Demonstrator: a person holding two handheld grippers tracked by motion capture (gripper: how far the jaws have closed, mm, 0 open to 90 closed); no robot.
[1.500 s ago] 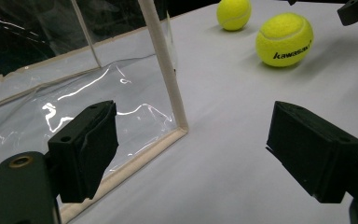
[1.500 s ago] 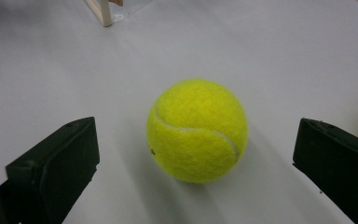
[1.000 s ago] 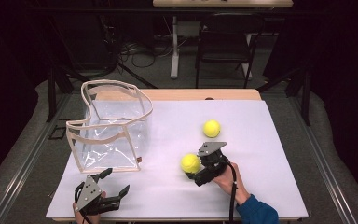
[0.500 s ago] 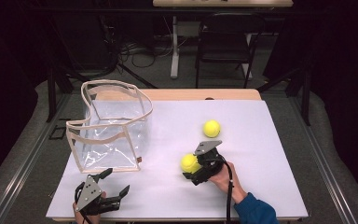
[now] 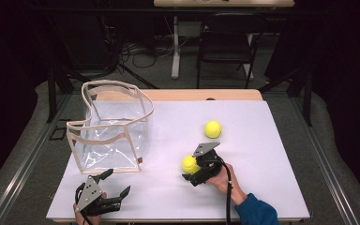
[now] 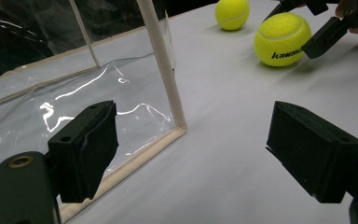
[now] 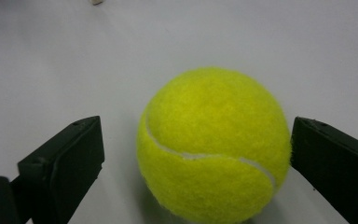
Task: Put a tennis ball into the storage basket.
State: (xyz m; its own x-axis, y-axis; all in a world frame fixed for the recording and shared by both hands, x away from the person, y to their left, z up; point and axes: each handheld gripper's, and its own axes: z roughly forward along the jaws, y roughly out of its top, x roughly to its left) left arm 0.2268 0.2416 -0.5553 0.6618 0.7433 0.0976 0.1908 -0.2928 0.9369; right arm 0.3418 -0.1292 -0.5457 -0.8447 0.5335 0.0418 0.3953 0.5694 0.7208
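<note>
On the white table (image 5: 262,187) the right gripper (image 5: 193,169) sits low around a tennis ball (image 5: 189,163), which rests on the tabletop a little in front of the person's right hand (image 5: 222,176). In the right gripper view the ball (image 7: 213,144) lies between the two black jaws: the right-hand jaw is at or just against the felt, while a clear gap separates the left-hand jaw from it, so the ball is bracketed but not pinched. The jaws have just been closing in on it.

A second tennis ball (image 5: 213,129) lies further back on the table, apart from the first and nearer the far edge. In the left gripper view both balls appear at the top, the nearer one (image 6: 282,39) bearing printed lettering.

The left gripper (image 5: 115,187) rests near the front edge of the table with its jaws spread wide and nothing between them. Just beyond it stands a clear plastic bag (image 5: 112,126) with cream edging, open at the top, its near corner (image 6: 168,84) close in front of the left jaws.
</note>
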